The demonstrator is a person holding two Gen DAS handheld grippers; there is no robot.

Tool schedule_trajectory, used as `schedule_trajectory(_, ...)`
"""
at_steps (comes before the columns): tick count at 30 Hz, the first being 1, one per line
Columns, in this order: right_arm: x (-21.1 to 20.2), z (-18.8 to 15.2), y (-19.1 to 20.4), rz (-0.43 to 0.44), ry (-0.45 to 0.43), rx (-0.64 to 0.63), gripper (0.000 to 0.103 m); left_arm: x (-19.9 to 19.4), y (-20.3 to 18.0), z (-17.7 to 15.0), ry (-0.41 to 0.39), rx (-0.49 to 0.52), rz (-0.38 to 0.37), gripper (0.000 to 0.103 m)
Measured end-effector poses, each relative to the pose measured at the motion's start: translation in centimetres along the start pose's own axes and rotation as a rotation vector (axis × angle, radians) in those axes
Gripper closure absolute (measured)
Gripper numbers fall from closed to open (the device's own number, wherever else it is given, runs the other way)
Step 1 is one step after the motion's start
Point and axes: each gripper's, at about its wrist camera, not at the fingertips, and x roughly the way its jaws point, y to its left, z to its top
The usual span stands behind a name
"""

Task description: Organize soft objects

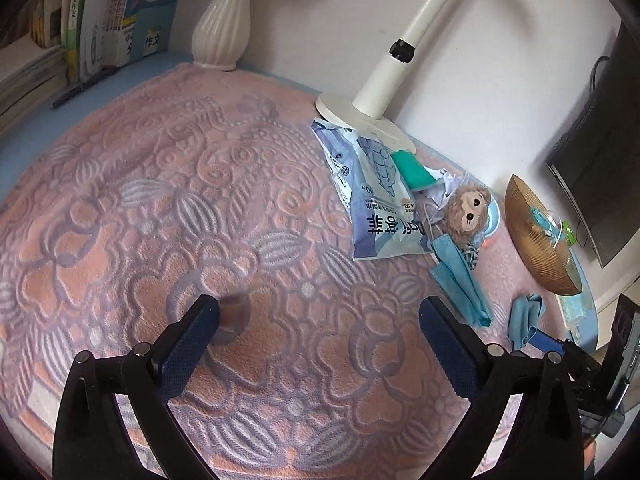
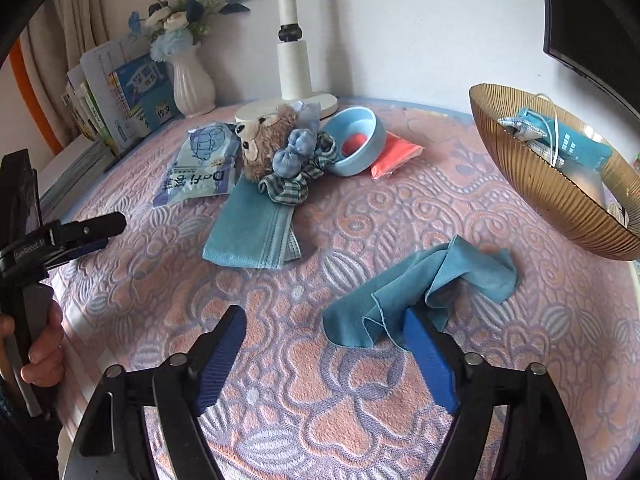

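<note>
A crumpled blue cloth (image 2: 420, 280) lies on the pink patterned blanket (image 2: 280, 360), its near edge reaching in between the fingers of my right gripper (image 2: 325, 316), against the right pad. That gripper is open and the pads do not press on it. A stack of blue face masks (image 2: 252, 232), a brown plush toy (image 2: 264, 140), a checked scrunchie (image 2: 292, 188) and a tissue packet (image 2: 200, 164) lie further back. My left gripper (image 1: 320, 308) stands open over bare blanket, left of the masks (image 1: 460, 280) and the cloth (image 1: 524, 320).
A gold ribbed bowl (image 2: 560, 200) at the right holds a mask and a teal packet. A light blue bowl (image 2: 372, 148) and an orange-red pack (image 2: 394, 152) sit near the white lamp base (image 2: 248, 112). A vase (image 2: 192, 84), books (image 2: 132, 96) and a monitor (image 1: 592, 168) line the back.
</note>
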Motion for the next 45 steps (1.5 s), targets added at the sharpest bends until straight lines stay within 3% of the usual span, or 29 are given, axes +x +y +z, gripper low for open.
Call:
schedule_trajectory(3,0.4,0.1,-0.1,-0.001,0.021,0.005,0.019,0.0,0.2,-0.1,-0.003,-0.009,-0.020,0.001)
schedule_trajectory(6,1.2,0.0,-0.5,-0.016,0.070,0.031,0.000,0.1,0.4,-0.1,-0.009,-0.020,-0.025,0.001)
schedule_trajectory(14,1.9,-0.1,0.5,-0.091,0.096,-0.013,0.000,0.2,0.0,-0.2,-0.003,-0.002,0.000,0.001)
schedule_trajectory(17,1.4,-0.2,0.4,-0.125,0.072,-0.002,0.000,0.4,-0.6,0.4,0.042,0.034,0.027,0.002)
schedule_trajectory(19,0.2,-0.1,-0.3,-0.112,0.036,0.042,0.000,0.0,-1.1,1.2,0.046,0.042,-0.008,0.002)
schedule_trajectory(24,-1.7,0.4,-5.8,0.099,0.026,0.338,0.000,-0.1,-2.7,5.5,0.045,0.084,-0.005,0.002)
schedule_trajectory(27,-1.5,0.6,-9.0,0.097,0.058,0.502,0.000,2.2,-2.7,7.6,0.073,0.071,-0.022,0.007)
schedule_trajectory(31,-0.5,1.5,-9.8,0.093,0.075,0.532,0.007,6.1,-2.2,8.4,0.136,0.044,-0.072,0.025)
schedule_trajectory(33,0.0,2.1,-9.1,0.072,0.073,0.497,0.016,7.6,-1.6,8.2,0.164,0.014,-0.096,0.025)
schedule_trajectory(35,1.1,3.1,-7.9,0.040,0.083,0.450,0.020,7.7,-1.5,7.9,0.119,0.010,-0.117,0.025)
schedule_trajectory(37,1.9,3.9,-6.6,-0.045,0.082,0.394,0.022,7.8,-1.6,7.7,0.100,0.034,-0.122,0.044)
schedule_trajectory(40,3.1,4.5,-4.8,-0.169,0.070,0.310,0.037,7.7,-1.7,7.3,0.083,0.065,-0.130,0.064)
schedule_trajectory(41,3.3,4.6,-4.4,-0.199,0.066,0.284,0.046,7.9,-1.4,7.3,0.100,0.046,-0.174,0.065)
schedule_trajectory(45,3.8,4.6,-2.5,-0.268,0.038,0.182,0.073,7.7,-0.2,7.3,0.093,-0.017,-0.225,0.077)
